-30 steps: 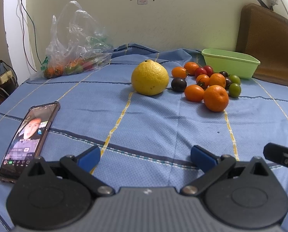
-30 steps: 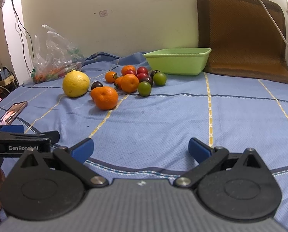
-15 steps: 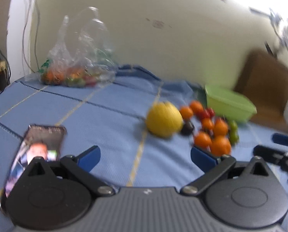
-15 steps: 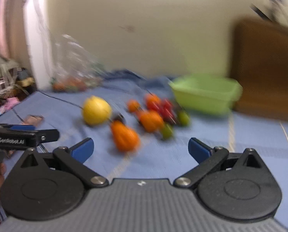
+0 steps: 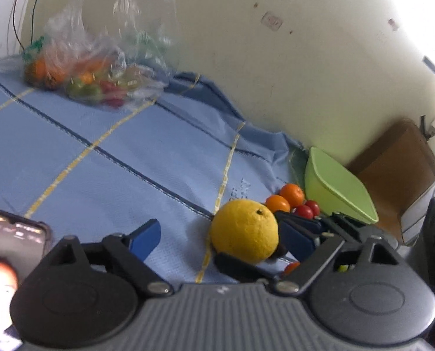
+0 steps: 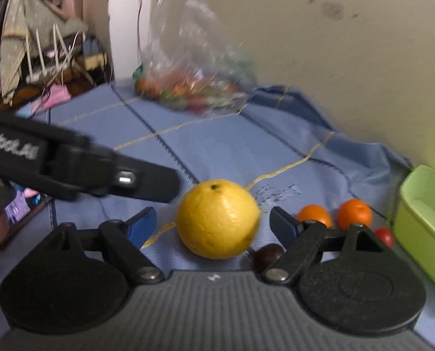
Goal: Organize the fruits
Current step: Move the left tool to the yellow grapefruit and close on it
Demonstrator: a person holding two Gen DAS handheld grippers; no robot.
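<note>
1. The right gripper (image 6: pixel 210 226) has its fingers spread, and its jaws have just been closing in; the big yellow citrus (image 6: pixel 217 218) sits between the two blue pads on the blue cloth (image 6: pixel 232 146). A gap shows beside the left pad, while the right pad stands just beside the fruit's skin — I cannot tell whether it touches.
2. The left gripper (image 5: pixel 226 238) also has its fingers apart, its jaws having just been narrowing. In its own view the citrus (image 5: pixel 244 231) lies between the pads, nearer the right one, with the left pad well clear of it.
3. Seen from the left wrist, the right gripper's black and blue fingers (image 5: pixel 300 234) reach in around the citrus, just beside the left gripper's right pad.
4. Just past the right gripper's right finger lie two small oranges (image 6: pixel 354 213), a dark cherry tomato (image 6: pixel 267 256) close under that finger, and a red one (image 6: pixel 385 235).
5. Farther out on that side stands the green tub (image 6: pixel 425 219), near the wall.
6. Far ahead of both pairs of fingers lies a clear plastic bag of fruit (image 6: pixel 194 87) — blurred.
7. Beside the left gripper's left finger lies a phone (image 5: pixel 11 251), screen lit.
</note>
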